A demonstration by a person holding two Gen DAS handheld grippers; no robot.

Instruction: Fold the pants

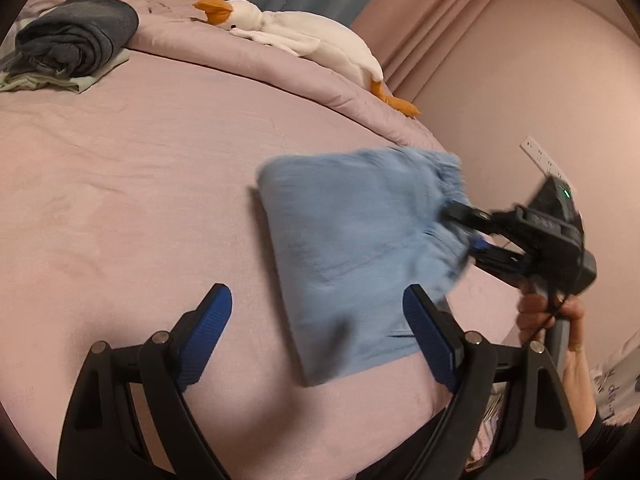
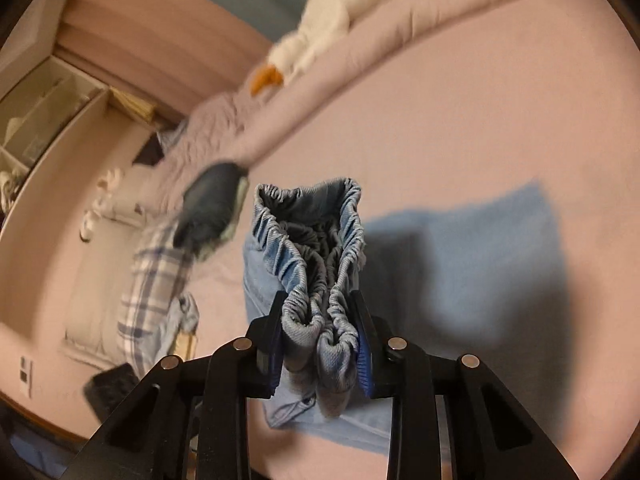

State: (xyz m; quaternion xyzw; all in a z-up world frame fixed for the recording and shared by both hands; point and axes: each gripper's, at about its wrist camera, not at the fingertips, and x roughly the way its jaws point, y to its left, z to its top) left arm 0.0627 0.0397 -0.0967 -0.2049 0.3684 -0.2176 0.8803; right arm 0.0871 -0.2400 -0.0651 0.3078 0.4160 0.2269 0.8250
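Light blue pants (image 1: pixel 352 248) lie folded into a thick rectangle on the pink bed (image 1: pixel 140 180), and their right end is lifted. My right gripper (image 1: pixel 466 234) comes in from the right, held by a hand (image 1: pixel 560 312). In its own view the right gripper (image 2: pixel 320 320) is shut on the bunched elastic waistband (image 2: pixel 308 240), whose folds are squeezed between the blue pads. The rest of the pants (image 2: pixel 480 260) hangs down onto the sheet below. My left gripper (image 1: pixel 316 300) stands open low over the near part of the pants. Its right finger (image 1: pixel 424 320) overlaps the cloth's near edge without gripping it.
A white goose plush (image 1: pixel 288 28) lies along the rolled quilt at the back. A stack of dark folded clothes (image 1: pixel 76 40) sits at the far left of the bed. A plaid garment (image 2: pixel 156 280) lies beside that dark stack (image 2: pixel 212 208). The pink wall has a socket strip (image 1: pixel 544 156).
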